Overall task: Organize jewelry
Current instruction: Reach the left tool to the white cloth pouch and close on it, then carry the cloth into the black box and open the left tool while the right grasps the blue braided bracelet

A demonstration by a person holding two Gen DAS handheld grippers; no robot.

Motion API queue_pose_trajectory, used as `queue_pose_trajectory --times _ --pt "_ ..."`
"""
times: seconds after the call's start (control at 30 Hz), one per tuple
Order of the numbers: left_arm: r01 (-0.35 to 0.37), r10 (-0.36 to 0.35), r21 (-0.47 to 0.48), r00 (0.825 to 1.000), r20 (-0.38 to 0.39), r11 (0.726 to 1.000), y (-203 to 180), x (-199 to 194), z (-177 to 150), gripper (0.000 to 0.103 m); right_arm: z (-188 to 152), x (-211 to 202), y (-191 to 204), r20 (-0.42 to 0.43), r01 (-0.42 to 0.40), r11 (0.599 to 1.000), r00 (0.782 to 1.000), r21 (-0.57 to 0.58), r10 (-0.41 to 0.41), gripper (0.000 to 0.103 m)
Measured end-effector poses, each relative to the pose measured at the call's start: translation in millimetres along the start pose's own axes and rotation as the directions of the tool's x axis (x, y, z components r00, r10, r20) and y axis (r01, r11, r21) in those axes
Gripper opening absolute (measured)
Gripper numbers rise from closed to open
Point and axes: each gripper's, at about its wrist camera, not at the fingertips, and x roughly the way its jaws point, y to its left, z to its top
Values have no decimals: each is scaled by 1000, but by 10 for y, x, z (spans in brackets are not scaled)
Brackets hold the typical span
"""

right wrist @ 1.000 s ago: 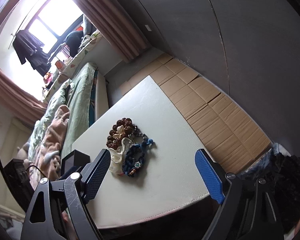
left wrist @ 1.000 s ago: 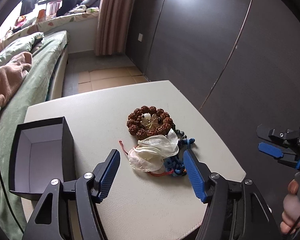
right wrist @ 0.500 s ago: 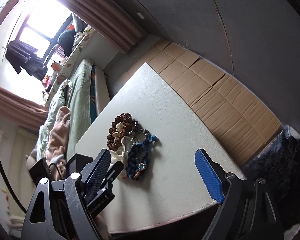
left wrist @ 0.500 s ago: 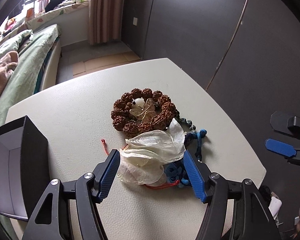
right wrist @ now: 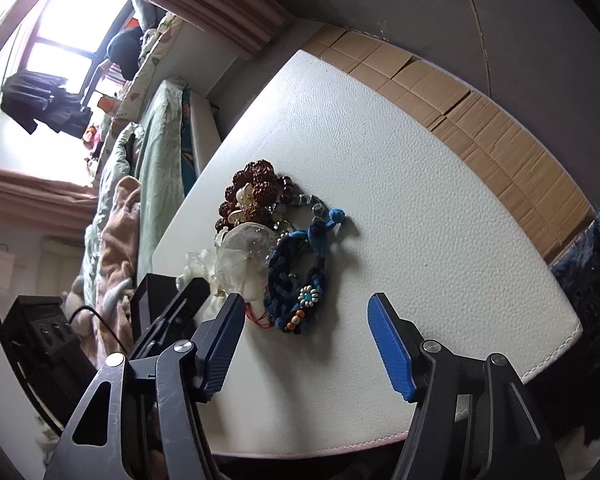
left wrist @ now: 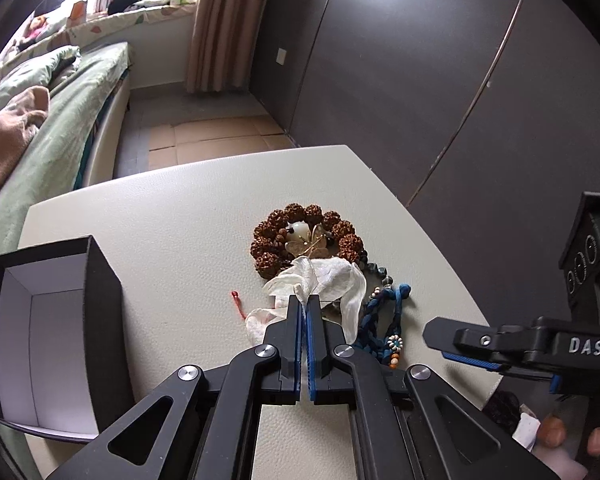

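A jewelry heap lies on the white table [left wrist: 160, 216]: a brown seed-bead bracelet [left wrist: 272, 236], a sheer white pouch [left wrist: 332, 276], a blue braided bracelet [left wrist: 380, 320] and a red cord [left wrist: 238, 304]. My left gripper [left wrist: 304, 300] is shut on a fold of the white pouch. From the right wrist view, the blue braided bracelet [right wrist: 296, 280] lies just ahead of my right gripper [right wrist: 306, 304]. Its jaws are closing, the bracelet's near end sits between the tips, and the pads do not touch it. An open black box [left wrist: 100, 304] stands left of the heap.
A bed [left wrist: 60, 120] with green bedding runs along the table's left side. Dark wardrobe doors [left wrist: 420, 80] stand to the right. Cardboard sheets [right wrist: 480, 92] cover the floor beyond the table. The table's near edge [right wrist: 540, 368] is close under the right gripper.
The left jaws have shut on the white pouch after moving up to it. The right gripper has dropped toward the blue bracelet and its jaws have narrowed.
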Motion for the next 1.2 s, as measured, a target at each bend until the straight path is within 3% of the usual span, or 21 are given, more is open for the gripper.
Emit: queue_pose_trajectory --times 0.37,0.47,0.6,0.63,0.7,0.8,0.93,1.2 --pt "35 -30 -59 996 82 998 229 -428 65 1 2 306 211 9 170 982 986 -84 -169 55" --pt "39 -32 -64 994 102 997 269 -536 72 1 -16 357 315 48 248 961 969 -124 -244 52" --pt "32 -22 -80 993 120 996 373 -663 57 1 -95 428 479 109 366 906 930 -211 -350 48" --pt "30 -20 -85 992 122 996 401 -690 49 1 -101 432 497 111 362 904 932 -226 -346 40" --pt "24 -12 -94 992 123 995 451 -734 37 1 -113 438 503 80 290 928 957 -236 -279 18" --pt "20 -7 -104 992 122 994 514 -803 9 1 -143 378 452 76 256 942 967 -216 -245 17" --pt "18 -4 -101 990 139 995 548 -914 -20 1 -132 222 286 59 113 985 993 -128 -106 13" --pt "-8 31 -119 980 195 993 659 -1158 -60 1 -157 -157 297 166 11 993 986 -121 9 13"
